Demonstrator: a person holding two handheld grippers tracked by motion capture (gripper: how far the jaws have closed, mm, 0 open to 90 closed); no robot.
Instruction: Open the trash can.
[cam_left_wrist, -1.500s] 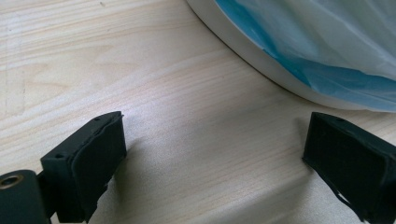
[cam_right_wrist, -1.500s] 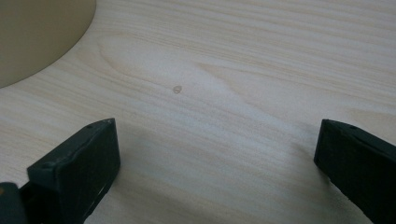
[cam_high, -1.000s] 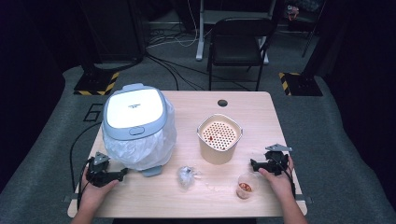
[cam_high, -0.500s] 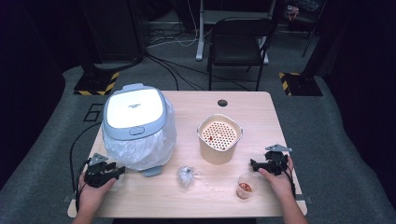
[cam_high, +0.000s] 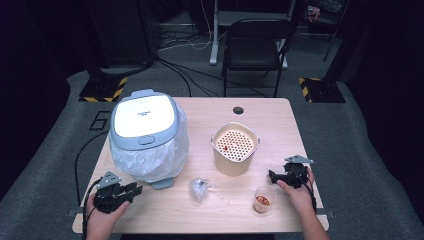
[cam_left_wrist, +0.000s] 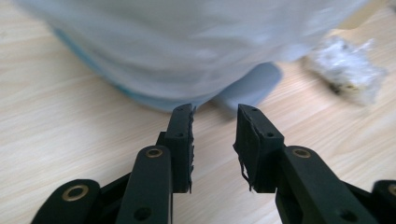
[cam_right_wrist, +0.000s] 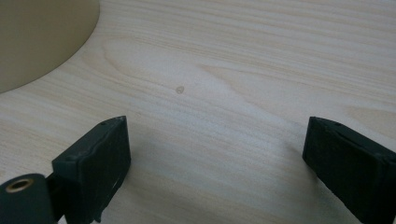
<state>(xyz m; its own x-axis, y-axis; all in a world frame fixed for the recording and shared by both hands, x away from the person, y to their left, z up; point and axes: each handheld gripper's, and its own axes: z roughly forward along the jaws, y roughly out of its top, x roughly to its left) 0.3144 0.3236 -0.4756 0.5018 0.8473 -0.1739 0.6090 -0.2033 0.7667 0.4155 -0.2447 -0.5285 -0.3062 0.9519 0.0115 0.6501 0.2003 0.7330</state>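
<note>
While the bagged cooker (cam_high: 146, 135) stands at the table's (cam_high: 280, 120) left side, its grey tab (cam_left_wrist: 250, 88) is seen just ahead of the left gripper (cam_left_wrist: 215, 116). The jaws have just been closing; a narrow gap remains, nothing is pinched between them. The right gripper (cam_right_wrist: 215, 149) is held with jaws wide apart over bare wood, beside the beige basket (cam_high: 235, 148). A crumpled wrapper (cam_high: 199, 188) and a small cup (cam_high: 263, 199) lie between the two grippers.
</note>
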